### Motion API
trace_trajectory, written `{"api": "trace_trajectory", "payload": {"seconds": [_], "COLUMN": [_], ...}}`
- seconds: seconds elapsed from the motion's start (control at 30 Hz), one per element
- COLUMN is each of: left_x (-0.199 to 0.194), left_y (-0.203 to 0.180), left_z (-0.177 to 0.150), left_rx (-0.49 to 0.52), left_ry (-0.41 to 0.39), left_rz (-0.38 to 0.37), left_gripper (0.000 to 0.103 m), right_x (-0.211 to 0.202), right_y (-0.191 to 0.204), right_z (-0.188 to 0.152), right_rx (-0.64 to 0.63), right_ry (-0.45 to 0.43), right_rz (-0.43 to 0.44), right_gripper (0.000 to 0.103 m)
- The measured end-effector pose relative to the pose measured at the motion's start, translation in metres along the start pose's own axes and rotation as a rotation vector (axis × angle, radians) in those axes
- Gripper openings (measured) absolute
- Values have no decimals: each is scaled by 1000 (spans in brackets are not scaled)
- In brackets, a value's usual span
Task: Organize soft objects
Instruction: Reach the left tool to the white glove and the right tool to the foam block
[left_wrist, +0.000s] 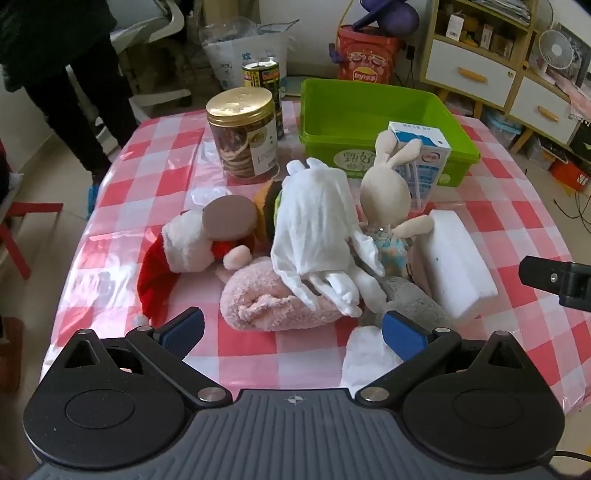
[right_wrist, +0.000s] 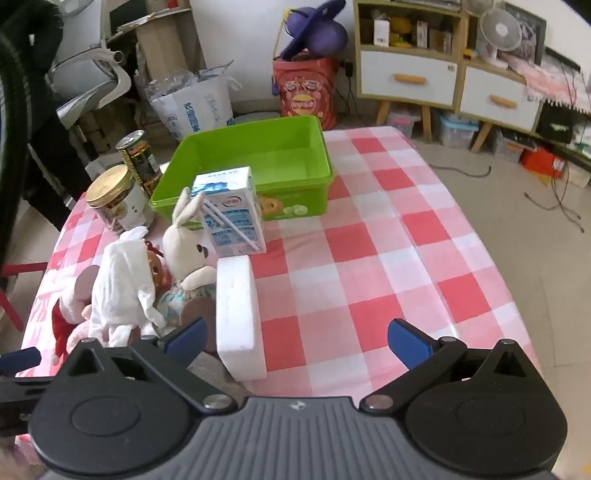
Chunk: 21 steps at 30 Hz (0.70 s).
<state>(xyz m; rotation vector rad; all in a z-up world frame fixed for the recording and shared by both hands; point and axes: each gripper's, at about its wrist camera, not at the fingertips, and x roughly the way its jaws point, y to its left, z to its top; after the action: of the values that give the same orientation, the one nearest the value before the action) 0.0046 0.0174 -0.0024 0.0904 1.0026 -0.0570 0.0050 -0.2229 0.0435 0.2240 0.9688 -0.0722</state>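
Both the left gripper (left_wrist: 291, 332) and right gripper (right_wrist: 297, 341) hang with jaws spread wide, holding nothing. A draped white cloth glove (left_wrist: 314, 229) hides most of the burger-shaped plush (left_wrist: 266, 206), and the soft toy in a red Santa hat (left_wrist: 184, 247) has its face blurred.

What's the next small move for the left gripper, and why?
Probably ease the left gripper forward and down over the pink towel. Its jaws are open and empty, and the towel is the soft thing lying nearest, straight ahead of them. The green bin behind the pile is empty, so it can take the towel.
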Motion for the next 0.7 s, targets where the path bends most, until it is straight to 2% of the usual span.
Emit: {"api": "trace_trajectory", "payload": {"seconds": [0.2,0.4,0.7], "left_x": [8,13,26], "left_y": [9,16,20], "left_z": [3,5,12], "left_rx": [-15,-29,-47], "left_ry": [-3,-20,-39], "left_rz": [-25,-54,-83], "left_gripper": [98,98,98], "right_x": [15,34,54], "right_y": [-5,7,1], "right_z": [4,0,-2], "right_rx": [28,-3,-31], "right_ry": [37,80,100], "right_rz": [31,58,5], "right_gripper": [81,80,74]}}
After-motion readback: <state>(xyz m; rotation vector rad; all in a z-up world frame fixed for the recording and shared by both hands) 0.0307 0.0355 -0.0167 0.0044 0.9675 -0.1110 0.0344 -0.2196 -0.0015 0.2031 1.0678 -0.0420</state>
